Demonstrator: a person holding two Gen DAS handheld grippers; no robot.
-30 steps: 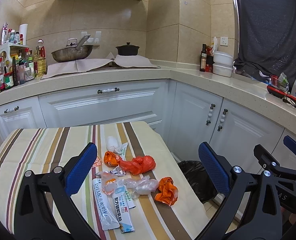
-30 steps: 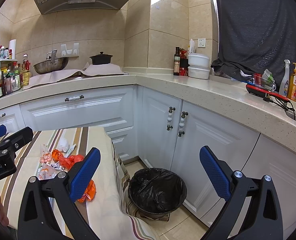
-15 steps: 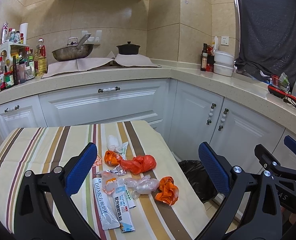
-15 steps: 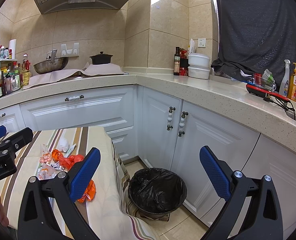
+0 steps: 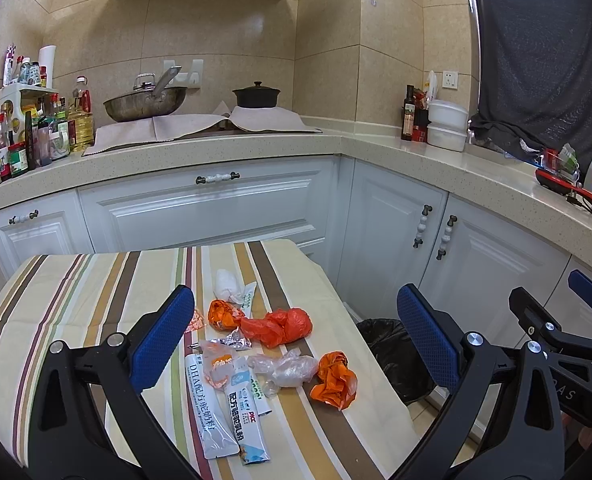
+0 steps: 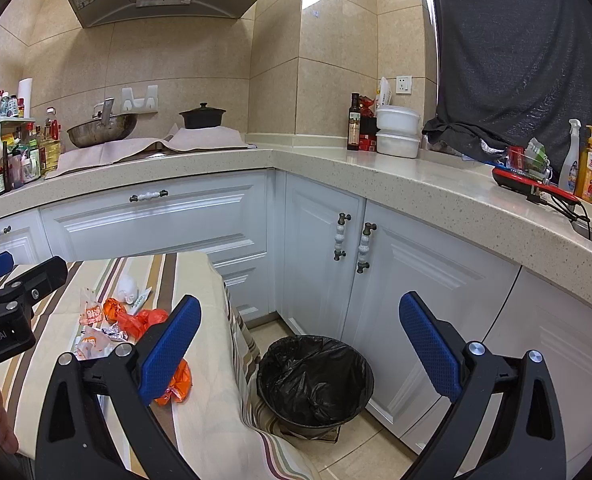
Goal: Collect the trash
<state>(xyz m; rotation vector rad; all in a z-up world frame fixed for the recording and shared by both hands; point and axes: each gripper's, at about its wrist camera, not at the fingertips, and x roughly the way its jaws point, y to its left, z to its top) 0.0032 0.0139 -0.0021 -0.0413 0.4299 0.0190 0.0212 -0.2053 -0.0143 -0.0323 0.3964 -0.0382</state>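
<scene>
1. Left wrist view: compared with a second ago almost nothing has shifted; the litter and the frame around it sit as they did, so collecting has not yet begun. The left gripper (image 5: 291,336) hangs above the striped tablecloth (image 5: 55,300), its blue pads spread wide with nothing between them. The trash is bunched near the table's right edge: a crumpled orange wrapper (image 5: 333,380) nearest that edge, a clear plastic wad (image 5: 285,368) beside it, a red plastic bag (image 5: 279,326) further in, white sachets (image 5: 231,404) toward the near edge, and a white tissue ball (image 5: 227,282) toward the far edge. All of it looks light, thin and crushed.

2. Right wrist view: here too the picture matches the earlier one. The right gripper (image 6: 300,346) is equally wide open and empty, held over the floor past the table's right edge, pointing at the black-lined bin (image 6: 316,380), which stands on the tiles just beside the hanging cloth. The bin appears to hold no litter so far, so I judge the whole job is ahead.
</scene>
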